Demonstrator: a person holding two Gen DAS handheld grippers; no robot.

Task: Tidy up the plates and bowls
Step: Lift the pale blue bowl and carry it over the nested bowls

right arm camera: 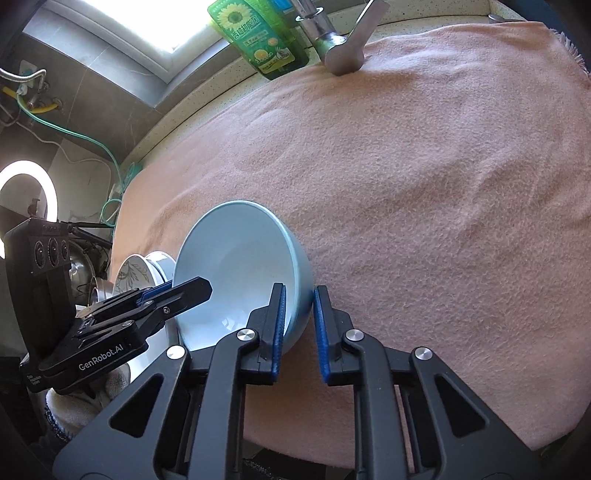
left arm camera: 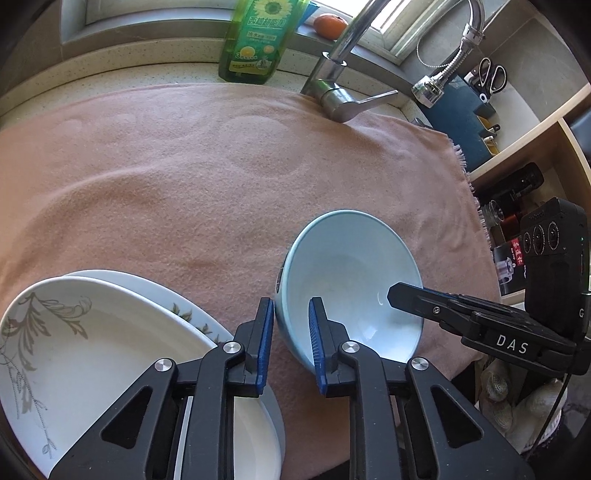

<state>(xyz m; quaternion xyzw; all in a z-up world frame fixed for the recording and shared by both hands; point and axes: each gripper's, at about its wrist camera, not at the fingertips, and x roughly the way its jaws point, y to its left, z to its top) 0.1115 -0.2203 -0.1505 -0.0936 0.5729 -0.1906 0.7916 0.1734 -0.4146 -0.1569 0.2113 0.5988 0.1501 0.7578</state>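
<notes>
A light blue bowl [left arm camera: 351,288] is tilted over the pink cloth [left arm camera: 184,166]; it also shows in the right wrist view [right arm camera: 240,266]. My left gripper [left arm camera: 291,332] straddles its left rim, one pad outside and one inside, closed on the wall. My right gripper [right arm camera: 299,317] straddles the opposite rim, closed on the wall. The right gripper's fingers [left arm camera: 424,299] show inside the bowl in the left view. Two white plates with leaf patterns [left arm camera: 92,332] lie stacked to the bowl's left; they also show in the right view [right arm camera: 136,273].
A green dish soap bottle [left arm camera: 255,40], a steel faucet [left arm camera: 340,74] and an orange [left arm camera: 328,26] stand at the back. A knife block with scissors [left arm camera: 476,96] and shelves [left arm camera: 524,184] are at the right. A ring light [right arm camera: 26,199] glows at the left.
</notes>
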